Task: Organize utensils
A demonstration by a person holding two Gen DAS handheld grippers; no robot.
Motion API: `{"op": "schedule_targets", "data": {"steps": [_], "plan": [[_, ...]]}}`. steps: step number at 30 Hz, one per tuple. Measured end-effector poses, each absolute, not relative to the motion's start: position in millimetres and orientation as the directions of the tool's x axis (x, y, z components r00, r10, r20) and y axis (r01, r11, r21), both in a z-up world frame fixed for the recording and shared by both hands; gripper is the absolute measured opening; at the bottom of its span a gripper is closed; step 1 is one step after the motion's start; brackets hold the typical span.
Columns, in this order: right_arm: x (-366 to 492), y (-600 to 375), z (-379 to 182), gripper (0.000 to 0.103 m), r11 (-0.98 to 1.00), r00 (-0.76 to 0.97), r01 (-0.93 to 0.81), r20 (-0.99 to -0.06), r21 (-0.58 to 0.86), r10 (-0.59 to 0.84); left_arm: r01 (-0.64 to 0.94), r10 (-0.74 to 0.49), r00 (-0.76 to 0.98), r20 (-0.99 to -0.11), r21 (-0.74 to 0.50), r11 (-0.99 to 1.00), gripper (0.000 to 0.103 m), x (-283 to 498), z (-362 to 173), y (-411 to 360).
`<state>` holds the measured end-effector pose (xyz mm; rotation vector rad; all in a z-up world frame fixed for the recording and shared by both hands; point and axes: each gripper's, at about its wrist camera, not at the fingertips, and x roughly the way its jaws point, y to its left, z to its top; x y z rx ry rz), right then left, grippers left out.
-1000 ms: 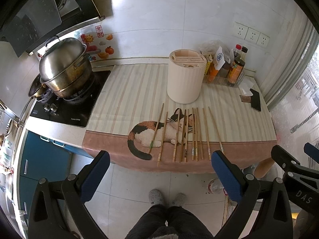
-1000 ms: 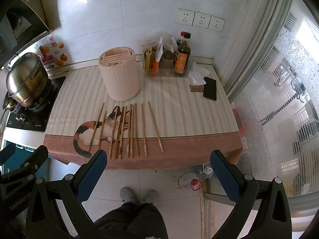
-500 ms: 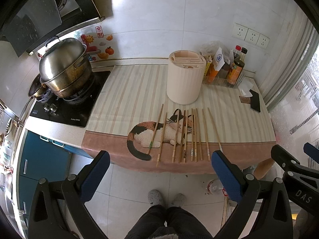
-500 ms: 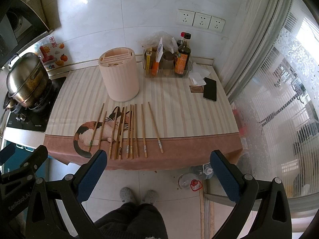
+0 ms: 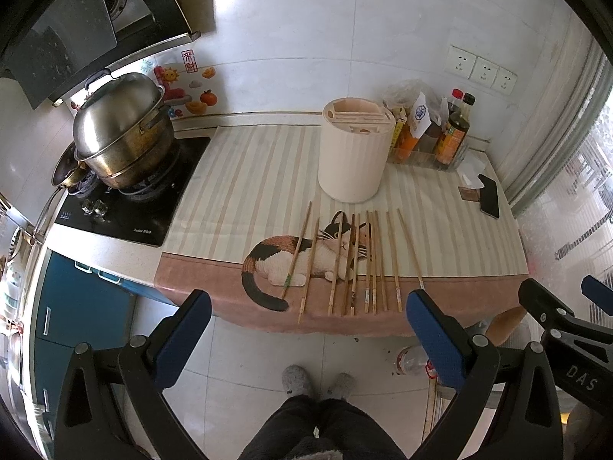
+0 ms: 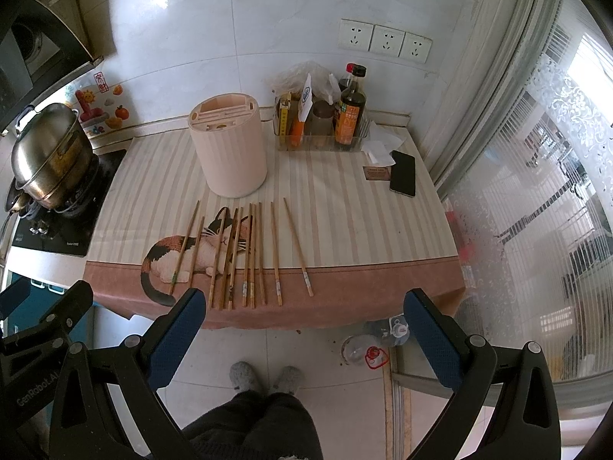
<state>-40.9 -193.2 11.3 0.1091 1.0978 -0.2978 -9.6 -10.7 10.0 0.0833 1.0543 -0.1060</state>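
Several wooden chopsticks (image 5: 354,262) (image 6: 245,253) lie side by side on the striped cat-print cloth (image 5: 249,199) (image 6: 161,191), pointing toward a cream round utensil holder (image 5: 354,153) (image 6: 230,145) with slots in its top. My left gripper (image 5: 306,329) hangs open over the floor, short of the counter's front edge. My right gripper (image 6: 302,326) is open too, equally far back, with nothing between its fingers.
A steel pot (image 5: 122,130) sits on the black stove (image 5: 130,207) at the left. A clear tray of sauce bottles (image 6: 329,119) stands behind the holder; a phone (image 6: 402,172) lies at the right. The person's slippered feet (image 5: 318,381) and a bottle (image 6: 383,335) are on the floor.
Both grippers have drifted slightly closer to the counter and a little higher; nothing on the counter has moved and both stay open.
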Motion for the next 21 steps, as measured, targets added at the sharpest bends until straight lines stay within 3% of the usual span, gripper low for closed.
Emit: {"op": "schedule_targets", "data": {"steps": [9, 15, 21], "plan": [[-10, -206, -4, 0.103, 0.942, 0.418, 0.329, -0.884, -0.065, -0.208, 0.057, 0.055, 0.511, -0.858, 0.098, 0.994, 0.103, 48, -27, -7], [30, -224, -47, 0.103, 0.915, 0.378, 0.388, -0.888, -0.105, -0.262, 0.068, 0.127, 0.450, -0.884, 0.176, 0.982, 0.103, 109, -95, 3], [69, -237, -109, 0.103, 0.887, 0.287, 0.423, -0.902, -0.183, -0.323, 0.131, 0.115, 0.339, -0.934, 0.168, 0.977, 0.103, 165, -168, 15]]}}
